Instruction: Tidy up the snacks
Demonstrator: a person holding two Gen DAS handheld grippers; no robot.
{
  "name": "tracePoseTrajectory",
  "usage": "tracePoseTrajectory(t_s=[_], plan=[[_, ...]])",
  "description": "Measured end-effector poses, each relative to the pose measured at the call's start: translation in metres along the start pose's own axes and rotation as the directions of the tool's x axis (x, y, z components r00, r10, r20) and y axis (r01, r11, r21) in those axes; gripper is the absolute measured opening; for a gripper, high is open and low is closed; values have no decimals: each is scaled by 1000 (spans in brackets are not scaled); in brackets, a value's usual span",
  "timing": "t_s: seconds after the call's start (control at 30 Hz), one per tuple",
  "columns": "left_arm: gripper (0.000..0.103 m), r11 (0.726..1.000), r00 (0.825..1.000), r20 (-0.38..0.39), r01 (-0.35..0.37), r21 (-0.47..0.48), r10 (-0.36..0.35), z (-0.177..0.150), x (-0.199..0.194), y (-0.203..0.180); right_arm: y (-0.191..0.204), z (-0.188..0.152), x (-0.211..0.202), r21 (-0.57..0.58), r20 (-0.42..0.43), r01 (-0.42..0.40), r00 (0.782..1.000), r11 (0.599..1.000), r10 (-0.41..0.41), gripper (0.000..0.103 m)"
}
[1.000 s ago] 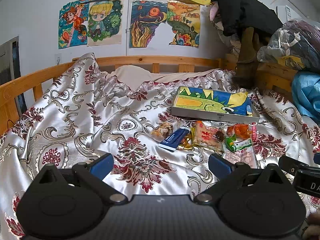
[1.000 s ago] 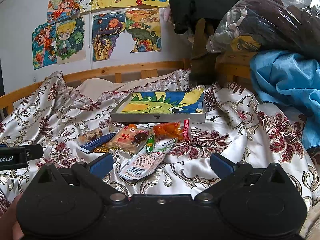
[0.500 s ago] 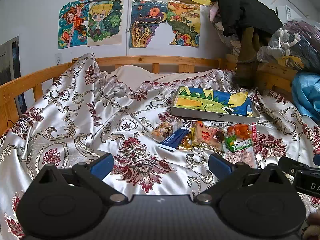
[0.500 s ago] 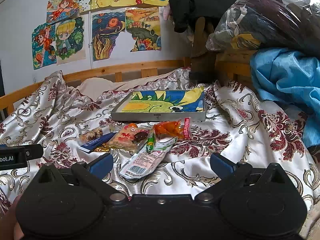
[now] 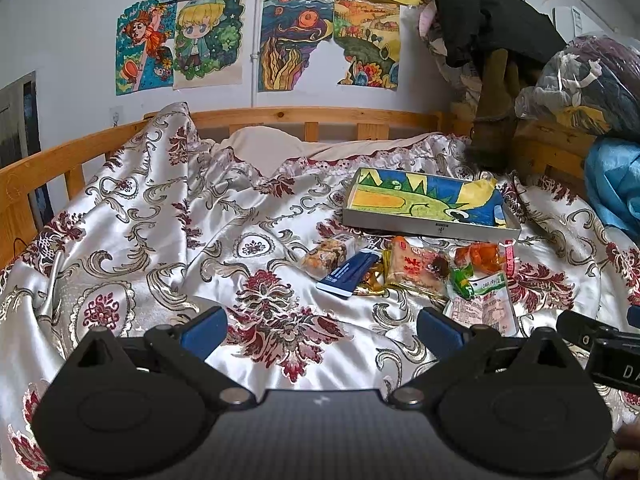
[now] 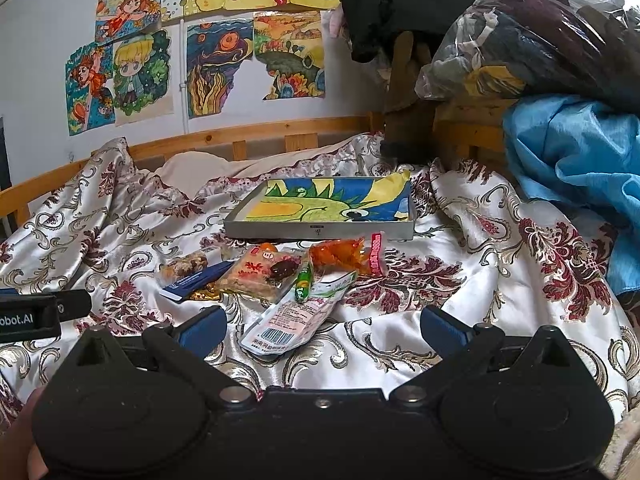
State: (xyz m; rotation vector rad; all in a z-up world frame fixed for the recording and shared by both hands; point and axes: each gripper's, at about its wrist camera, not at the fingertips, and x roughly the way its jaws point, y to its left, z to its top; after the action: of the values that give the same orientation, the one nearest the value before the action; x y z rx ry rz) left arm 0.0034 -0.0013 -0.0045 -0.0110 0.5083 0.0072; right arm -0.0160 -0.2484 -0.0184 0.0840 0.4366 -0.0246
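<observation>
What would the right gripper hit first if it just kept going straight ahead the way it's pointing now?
Probably the white barcode packet, the nearest snack, lying between the open fingers of the right gripper on the bedspread. Beyond it sit the other snacks and the tray. Depth is hard to judge.

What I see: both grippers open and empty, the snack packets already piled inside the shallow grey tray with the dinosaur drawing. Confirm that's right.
One thing is wrong: the snack packets are not inside the shallow grey tray with the dinosaur drawing. They lie on the floral satin bedspread in front of it, as the right wrist view shows. The rest stands: the left gripper and right gripper are both open and empty.
</observation>
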Motion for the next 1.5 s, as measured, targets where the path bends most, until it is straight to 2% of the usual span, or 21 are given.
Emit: tracePoseTrajectory(t_s=[0.33,0.53,0.93,1.3,1.5], plan=[[103,1000,999,-40,-18,5,19,4,13,-8,-1,3,10,43,-77,-11,997,999,15,102],[103,1000,998,-56,-10,7,10,8,21,-14,-8,8,18,83,-108,-44,993,996,53,102],[103,1000,997,-83,-2,21,4,18,60,-23,-17,23,44,115,-151,-60,985,992,77,102],[103,999,995,-100,5,40,0,28,96,-27,-36,46,75,123,-130,-68,988,990,84,102],[103,998,994,-110,21,54,-15,28,108,-34,-39,59,89,36,-93,-43,995,998,46,102]])
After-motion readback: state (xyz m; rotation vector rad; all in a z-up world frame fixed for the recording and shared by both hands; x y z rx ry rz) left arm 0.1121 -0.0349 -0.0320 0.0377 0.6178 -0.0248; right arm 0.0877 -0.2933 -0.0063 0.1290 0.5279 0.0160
